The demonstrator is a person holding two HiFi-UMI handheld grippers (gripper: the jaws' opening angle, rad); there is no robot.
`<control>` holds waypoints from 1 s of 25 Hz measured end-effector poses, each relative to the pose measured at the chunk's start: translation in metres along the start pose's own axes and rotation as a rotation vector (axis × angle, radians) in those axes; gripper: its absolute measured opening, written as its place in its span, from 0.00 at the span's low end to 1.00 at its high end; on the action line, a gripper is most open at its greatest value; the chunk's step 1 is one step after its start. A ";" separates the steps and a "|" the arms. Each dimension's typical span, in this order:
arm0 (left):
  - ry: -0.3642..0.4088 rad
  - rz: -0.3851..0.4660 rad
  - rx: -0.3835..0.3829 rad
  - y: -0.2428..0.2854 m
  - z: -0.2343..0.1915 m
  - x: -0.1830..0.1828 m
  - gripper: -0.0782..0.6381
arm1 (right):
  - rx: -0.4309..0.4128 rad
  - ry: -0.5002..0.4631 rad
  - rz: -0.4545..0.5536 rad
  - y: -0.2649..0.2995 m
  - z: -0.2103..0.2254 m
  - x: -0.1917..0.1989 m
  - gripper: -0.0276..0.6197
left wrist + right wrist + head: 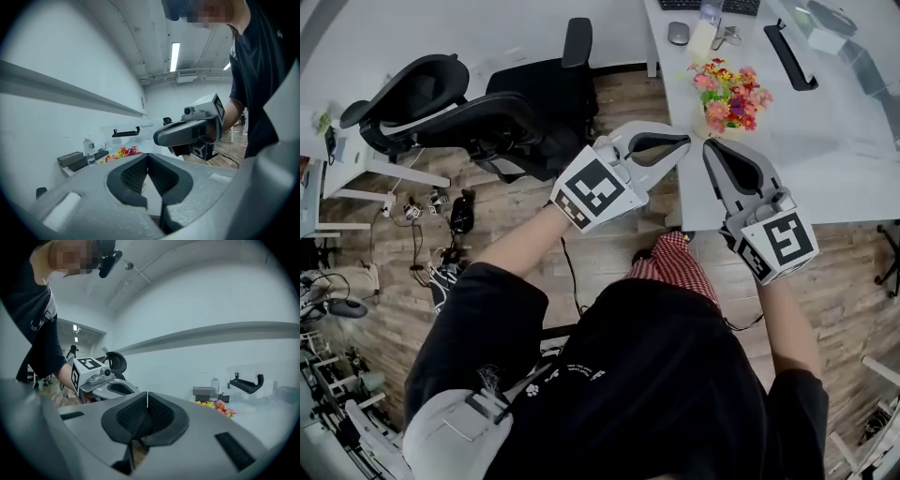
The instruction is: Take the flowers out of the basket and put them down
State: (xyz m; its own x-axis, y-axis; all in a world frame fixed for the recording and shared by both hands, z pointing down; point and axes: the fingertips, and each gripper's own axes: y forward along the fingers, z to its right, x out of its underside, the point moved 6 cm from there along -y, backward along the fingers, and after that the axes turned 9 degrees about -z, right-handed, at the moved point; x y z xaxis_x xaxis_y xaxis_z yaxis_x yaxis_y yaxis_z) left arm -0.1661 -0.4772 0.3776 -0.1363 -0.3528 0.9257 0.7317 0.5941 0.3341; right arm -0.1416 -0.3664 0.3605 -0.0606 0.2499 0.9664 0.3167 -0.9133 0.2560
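both of my grippers hang in the air short of the table (pixel 825 178), over the wooden floor, side by side and pointing roughly level towards the flowers (pixel 731 94). the left gripper (pixel 682 142) is clenched tight with nothing between its ribbed pads. the right gripper (pixel 711 150) is pressed together the same way and is just as empty. held like this, noses towards the bunch and clear of the table edge, they could be lining up to reach in or backing off after letting go, and i can't say which.

the flowers stand on the white table near its front corner, well apart from both grippers. they form a small dense bunch of pink, orange, yellow and red heads with some green among them, and they look upright. something pale sits under the blooms, but i can't tell whether it is the basket. so the bunch may be waiting in its basket or may already be set down. a bottle (pixel 705 36) and a mouse (pixel 678 33) sit behind it.
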 end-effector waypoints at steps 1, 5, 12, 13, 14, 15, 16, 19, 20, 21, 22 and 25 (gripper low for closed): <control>-0.003 -0.003 0.001 -0.001 0.001 0.002 0.12 | -0.004 -0.008 -0.003 0.001 -0.001 -0.001 0.07; -0.017 -0.009 -0.006 -0.006 0.000 0.005 0.12 | -0.017 -0.008 0.000 0.003 -0.003 -0.005 0.07; -0.019 -0.019 -0.011 -0.014 0.004 0.006 0.12 | -0.030 -0.019 -0.001 0.001 -0.006 -0.003 0.07; -0.020 -0.020 -0.009 -0.015 0.005 0.006 0.12 | -0.032 -0.020 -0.001 0.001 -0.007 -0.003 0.07; -0.019 -0.020 -0.005 -0.016 0.006 0.006 0.12 | -0.033 -0.024 -0.001 0.000 -0.008 -0.004 0.07; -0.016 -0.021 0.001 -0.018 0.007 0.006 0.12 | -0.034 -0.029 0.000 0.000 -0.009 -0.004 0.07; -0.013 -0.022 0.006 -0.019 0.008 0.006 0.12 | -0.034 -0.033 0.000 0.000 -0.010 -0.005 0.07; -0.014 -0.029 0.017 -0.024 0.010 0.007 0.12 | -0.033 -0.033 0.004 -0.002 -0.011 -0.004 0.07; -0.015 -0.034 0.016 -0.025 0.011 0.008 0.12 | -0.035 -0.030 0.004 -0.001 -0.012 -0.004 0.07; -0.014 -0.038 0.013 -0.025 0.010 0.009 0.12 | -0.037 -0.027 0.002 -0.001 -0.013 -0.003 0.07; -0.011 -0.042 0.009 -0.026 0.010 0.009 0.12 | -0.039 -0.026 0.000 0.000 -0.013 -0.002 0.07; -0.004 -0.039 0.010 -0.027 0.009 0.008 0.12 | -0.046 -0.027 -0.006 0.003 -0.017 -0.002 0.07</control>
State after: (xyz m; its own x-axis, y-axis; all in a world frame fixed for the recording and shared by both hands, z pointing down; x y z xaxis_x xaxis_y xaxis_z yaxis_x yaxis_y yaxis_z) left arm -0.1928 -0.4892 0.3774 -0.1674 -0.3729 0.9127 0.7193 0.5869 0.3717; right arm -0.1568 -0.3747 0.3597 -0.0368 0.2636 0.9639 0.2729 -0.9253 0.2634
